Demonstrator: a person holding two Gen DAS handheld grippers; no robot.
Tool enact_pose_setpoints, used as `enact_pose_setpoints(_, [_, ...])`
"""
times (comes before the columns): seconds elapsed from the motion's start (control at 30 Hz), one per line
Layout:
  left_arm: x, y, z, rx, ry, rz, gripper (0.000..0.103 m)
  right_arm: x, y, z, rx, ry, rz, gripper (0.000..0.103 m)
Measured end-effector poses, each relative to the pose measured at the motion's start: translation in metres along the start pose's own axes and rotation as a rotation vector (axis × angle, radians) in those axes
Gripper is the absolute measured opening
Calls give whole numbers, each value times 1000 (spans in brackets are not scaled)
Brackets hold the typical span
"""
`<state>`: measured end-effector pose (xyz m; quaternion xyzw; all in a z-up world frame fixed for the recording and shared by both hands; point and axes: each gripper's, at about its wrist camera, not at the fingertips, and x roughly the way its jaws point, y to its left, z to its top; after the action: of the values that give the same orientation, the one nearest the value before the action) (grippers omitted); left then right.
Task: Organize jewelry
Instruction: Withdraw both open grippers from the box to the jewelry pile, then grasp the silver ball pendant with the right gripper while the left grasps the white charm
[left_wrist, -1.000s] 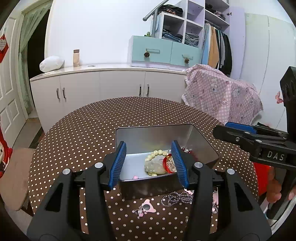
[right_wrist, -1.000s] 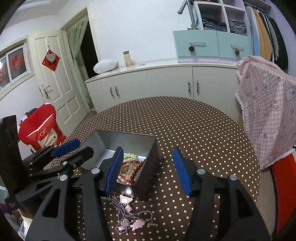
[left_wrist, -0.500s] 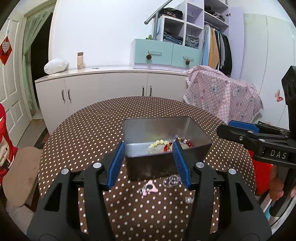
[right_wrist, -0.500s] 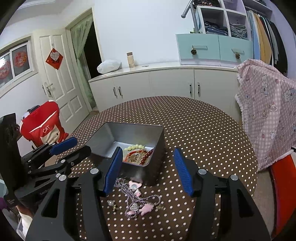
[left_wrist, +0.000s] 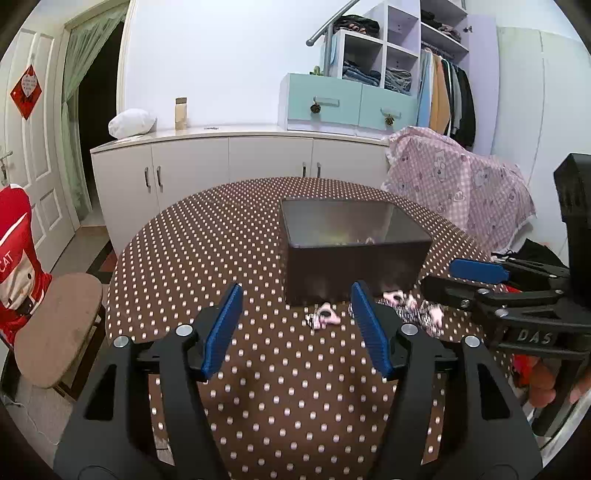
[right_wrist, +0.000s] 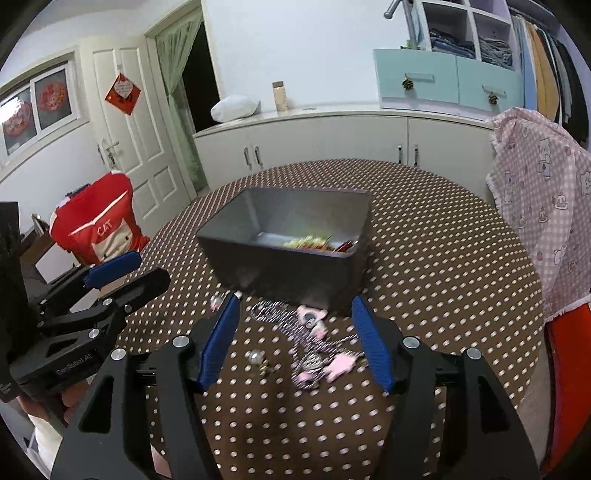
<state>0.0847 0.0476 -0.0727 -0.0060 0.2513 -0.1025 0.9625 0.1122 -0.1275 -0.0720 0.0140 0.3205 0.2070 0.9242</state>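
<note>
Brown polka-dot cloth covers the round table (left_wrist: 207, 258), and everything you work with sits toward its near side, within easy reach. Take the metal box (right_wrist: 295, 254) as your landmark: it stands open-topped so pieces can be dropped straight in, and some beads (right_wrist: 314, 242) already lie in its bottom, at the corner nearest your right gripper (right_wrist: 293, 332).

Just in front of the box, on the cloth, lies the loose jewelry still to be sorted: a tangled silver chain (right_wrist: 295, 325) with pink charms (right_wrist: 341, 363), and a small round bead (right_wrist: 255, 356) a little nearer you than the chain. One pink charm (left_wrist: 325, 317) sits apart, directly before the box's near wall.

Your left gripper (left_wrist: 295, 321) hangs in front of the box, beside that lone charm, jaws apart and empty; they have just been opening. Your right gripper straddles the chain pile from above, jaws likewise apart, just widened, nothing pressed between them. Both seem readied for the next pickup.
</note>
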Motion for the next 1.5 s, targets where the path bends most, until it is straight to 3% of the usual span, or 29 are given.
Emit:
enact_pose_setpoints(0.47, [1,13,-31,-52,66,8,70,19,24,-23,-74,61,45,55])
enact_pose_setpoints(0.93, [16,20,-37,-87,130,-3,75,29,20,-29,-67,64,-39,10])
enact_pose_setpoints(1.17, [25,9,-29,-74,148,-3,87,28,12,-29,-38,65,-12,10])
enact_pose_setpoints(1.5, [39,-3,-17,-67,171,-1,91,4,-6,-16,21,-6,-18,10])
